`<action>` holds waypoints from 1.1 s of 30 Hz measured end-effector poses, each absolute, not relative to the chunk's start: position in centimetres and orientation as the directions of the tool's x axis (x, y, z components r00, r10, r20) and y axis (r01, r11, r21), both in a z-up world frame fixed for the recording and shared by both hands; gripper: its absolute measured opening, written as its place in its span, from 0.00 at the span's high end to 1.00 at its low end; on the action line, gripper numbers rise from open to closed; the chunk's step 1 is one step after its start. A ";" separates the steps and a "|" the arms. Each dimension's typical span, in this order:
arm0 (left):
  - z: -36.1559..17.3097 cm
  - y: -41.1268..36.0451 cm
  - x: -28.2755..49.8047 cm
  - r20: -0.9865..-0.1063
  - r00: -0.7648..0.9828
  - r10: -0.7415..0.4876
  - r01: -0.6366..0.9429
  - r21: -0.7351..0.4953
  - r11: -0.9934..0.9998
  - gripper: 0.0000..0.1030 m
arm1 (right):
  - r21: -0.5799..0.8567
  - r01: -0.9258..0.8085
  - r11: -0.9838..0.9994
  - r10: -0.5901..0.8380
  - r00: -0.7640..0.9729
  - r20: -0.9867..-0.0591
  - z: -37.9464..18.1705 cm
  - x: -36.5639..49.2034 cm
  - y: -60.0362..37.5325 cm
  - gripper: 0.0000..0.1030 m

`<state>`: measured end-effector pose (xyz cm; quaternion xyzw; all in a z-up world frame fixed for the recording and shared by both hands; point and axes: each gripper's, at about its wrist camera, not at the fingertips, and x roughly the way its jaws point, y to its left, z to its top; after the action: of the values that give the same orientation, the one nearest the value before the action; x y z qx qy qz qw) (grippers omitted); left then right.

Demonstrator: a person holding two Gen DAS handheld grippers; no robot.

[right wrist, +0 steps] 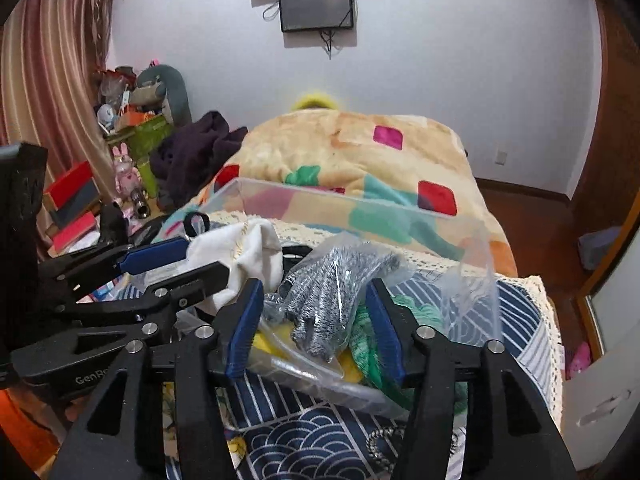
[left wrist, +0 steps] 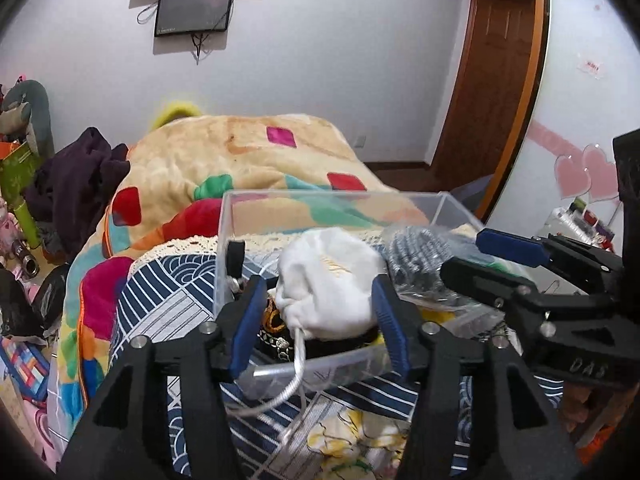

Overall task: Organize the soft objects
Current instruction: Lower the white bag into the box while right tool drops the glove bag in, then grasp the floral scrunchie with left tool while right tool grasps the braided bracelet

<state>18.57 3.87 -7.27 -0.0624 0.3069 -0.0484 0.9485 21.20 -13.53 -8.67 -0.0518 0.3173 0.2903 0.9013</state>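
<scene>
A clear plastic box stands on the bed and holds soft things. My left gripper is open, its blue pads on either side of a white drawstring pouch that lies in the box, its cord hanging over the near wall. My right gripper is open around a grey knit item in a clear plastic bag, beside yellow and green fabric. The pouch also shows in the right wrist view, and the bagged knit in the left wrist view.
The box sits on a navy wave-patterned cloth over a colourful patchwork blanket. A dark purple garment lies at the bed's left. Toys and boxes crowd the left side; a wooden door is at the right.
</scene>
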 end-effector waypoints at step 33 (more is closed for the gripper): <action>-13.7 0.5 12.8 -0.722 0.671 -0.167 0.106 -0.130 0.986 0.10 | 0.120 -0.474 0.873 0.388 0.523 -0.759 -16.4 19.6 -20.1 0.20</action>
<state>12.77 0.49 -13.66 -0.0387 0.3987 -0.0747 0.9132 19.59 -20.08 -16.36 -0.0505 0.4212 0.2474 0.8711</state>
